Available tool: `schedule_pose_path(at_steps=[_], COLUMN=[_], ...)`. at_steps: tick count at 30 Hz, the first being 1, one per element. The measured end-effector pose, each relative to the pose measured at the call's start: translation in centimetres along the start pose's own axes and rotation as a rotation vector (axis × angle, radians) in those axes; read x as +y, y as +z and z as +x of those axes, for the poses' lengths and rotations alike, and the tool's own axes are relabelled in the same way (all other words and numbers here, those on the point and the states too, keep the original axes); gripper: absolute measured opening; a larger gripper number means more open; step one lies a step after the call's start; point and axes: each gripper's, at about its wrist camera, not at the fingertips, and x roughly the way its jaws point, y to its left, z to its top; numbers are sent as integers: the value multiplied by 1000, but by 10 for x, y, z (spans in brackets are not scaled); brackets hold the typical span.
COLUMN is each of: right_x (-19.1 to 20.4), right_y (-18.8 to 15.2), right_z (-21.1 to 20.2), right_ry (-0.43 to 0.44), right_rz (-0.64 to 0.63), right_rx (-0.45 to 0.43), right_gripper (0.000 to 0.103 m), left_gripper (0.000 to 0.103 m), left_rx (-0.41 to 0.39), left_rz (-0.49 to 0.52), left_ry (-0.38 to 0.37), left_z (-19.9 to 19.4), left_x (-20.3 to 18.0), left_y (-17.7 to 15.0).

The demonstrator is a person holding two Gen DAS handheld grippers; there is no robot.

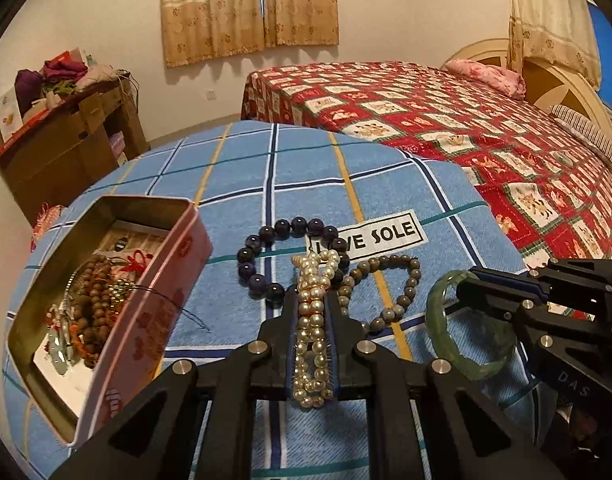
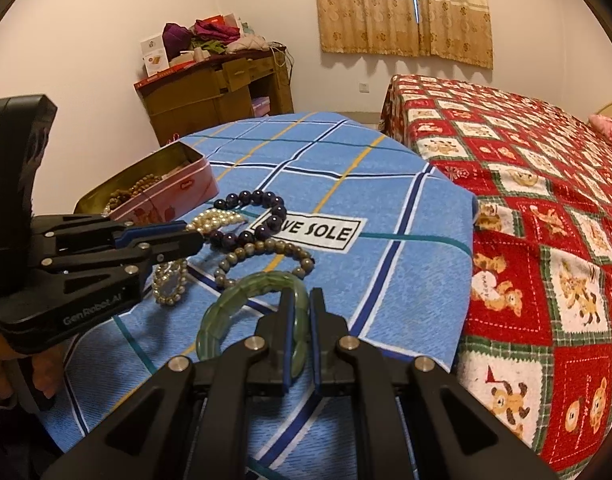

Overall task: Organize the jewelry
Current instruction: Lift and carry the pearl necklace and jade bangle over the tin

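Observation:
My left gripper [image 1: 312,294] is shut on a pearl strand [image 1: 310,320]; the pearls run up between its pads and dangle in loops, and the pearl strand [image 2: 169,284] hangs below that gripper [image 2: 195,236] in the right wrist view. My right gripper [image 2: 299,300] is shut on a green jade bangle [image 2: 233,300], gripping its right side; the bangle [image 1: 466,360] also shows in the left wrist view beside the right gripper [image 1: 466,286]. A dark purple bead bracelet [image 1: 283,226] and a grey-brown bead bracelet [image 1: 406,292] lie on the blue cloth. An open pink tin [image 1: 177,280] at the left holds brown beads.
Everything rests on a blue checked cloth [image 1: 225,184] marked "LOVE SOLE". A bed with a red patterned quilt [image 1: 466,120] lies to the right. A cluttered wooden cabinet [image 1: 65,140] stands by the far wall. A person's hand [image 2: 1,364] holds the left gripper.

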Motion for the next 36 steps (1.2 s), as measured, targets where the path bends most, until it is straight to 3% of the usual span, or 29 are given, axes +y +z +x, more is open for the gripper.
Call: schedule_pose_path(at_steps=[10,36], right_x=[4,36], right_y=[2,25], right_z=[-6,-13], right_ry=[15,57], right_rz=[-3,-64], right_rx=[-25,-71], right_gripper=[9,9], left_gripper=[11,11], left_rx=[-50,-104], left_rz=[8,-45], left_ry=[47,88], left_z=[-20,-51], left_x=[4,30], left_y=[0,-5])
